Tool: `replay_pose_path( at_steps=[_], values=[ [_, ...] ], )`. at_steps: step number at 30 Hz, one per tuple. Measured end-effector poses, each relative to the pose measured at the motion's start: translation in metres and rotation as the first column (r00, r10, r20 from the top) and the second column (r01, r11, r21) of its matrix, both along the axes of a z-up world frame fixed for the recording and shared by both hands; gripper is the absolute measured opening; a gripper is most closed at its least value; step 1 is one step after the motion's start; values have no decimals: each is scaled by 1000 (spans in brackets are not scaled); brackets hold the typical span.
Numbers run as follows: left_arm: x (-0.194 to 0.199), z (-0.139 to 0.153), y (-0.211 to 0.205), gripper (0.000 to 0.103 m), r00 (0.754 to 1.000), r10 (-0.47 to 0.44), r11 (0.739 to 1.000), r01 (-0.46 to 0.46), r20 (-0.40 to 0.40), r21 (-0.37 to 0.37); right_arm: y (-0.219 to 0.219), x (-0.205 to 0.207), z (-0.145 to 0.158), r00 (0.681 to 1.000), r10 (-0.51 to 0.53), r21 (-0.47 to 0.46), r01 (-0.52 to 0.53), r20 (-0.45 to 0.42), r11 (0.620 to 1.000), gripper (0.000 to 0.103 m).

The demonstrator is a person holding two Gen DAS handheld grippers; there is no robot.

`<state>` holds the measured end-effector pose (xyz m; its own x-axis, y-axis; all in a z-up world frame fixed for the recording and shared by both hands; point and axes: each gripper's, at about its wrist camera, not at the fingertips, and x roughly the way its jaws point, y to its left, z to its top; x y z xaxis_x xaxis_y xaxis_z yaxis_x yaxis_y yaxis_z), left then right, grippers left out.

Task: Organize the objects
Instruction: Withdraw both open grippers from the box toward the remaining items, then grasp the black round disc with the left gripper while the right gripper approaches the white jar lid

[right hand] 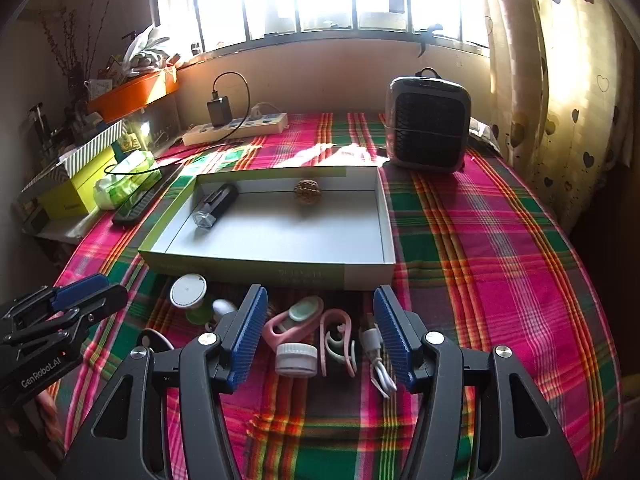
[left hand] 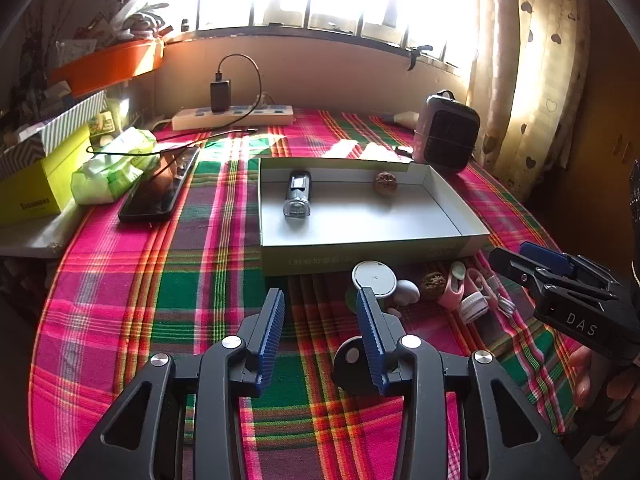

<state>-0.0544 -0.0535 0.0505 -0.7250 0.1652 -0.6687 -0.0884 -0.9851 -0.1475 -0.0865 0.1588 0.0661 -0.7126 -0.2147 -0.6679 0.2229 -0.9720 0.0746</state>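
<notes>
A shallow white box (left hand: 460,236) lies on the plaid cloth. It holds a dark clear-ended bottle (left hand: 298,194) and a walnut (left hand: 385,183). In front of the box lie small items: a white round lid (right hand: 188,291), a pink holder (right hand: 294,320), a small white jar (right hand: 296,359), a pink clip (right hand: 336,334) and a white cable (right hand: 376,356). My right gripper (right hand: 320,292) hovers open over these, with the jar and clip below the gap. My left gripper (left hand: 320,292) is open and holds nothing, left of the lid (left hand: 374,276) and a second walnut (left hand: 433,285).
A small grey heater (right hand: 426,128) stands behind the box at the right. A power strip (left hand: 232,117) with a charger lies along the back wall. On the left are a black phone (left hand: 150,196), a green tissue pack (left hand: 112,168) and a yellow box (left hand: 32,196).
</notes>
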Motion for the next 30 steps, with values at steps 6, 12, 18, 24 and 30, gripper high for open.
replay_pose_path(
  at_steps=[6,12,18,24,30],
  values=[
    [10,-13,-2,38,999,-36,999,35,30,37,12,11,-7,1000,-16,-7,16,4,1000,57],
    [17,-22,-6,39,997,-53,995,48,50,84,15,22,-17,1000,6,-6,-6,15,1000,57],
    [19,-29,-1,40,995,-67,994,60,71,93,15,27,-30,998,35,-16,-34,49,999,57],
    [15,-35,4,40,993,-81,993,73,91,90,11,24,-34,996,70,-29,-69,55,997,57],
    [7,-41,12,40,989,-87,994,78,118,82,2,20,-37,990,125,-39,-123,62,992,57]
  ],
)
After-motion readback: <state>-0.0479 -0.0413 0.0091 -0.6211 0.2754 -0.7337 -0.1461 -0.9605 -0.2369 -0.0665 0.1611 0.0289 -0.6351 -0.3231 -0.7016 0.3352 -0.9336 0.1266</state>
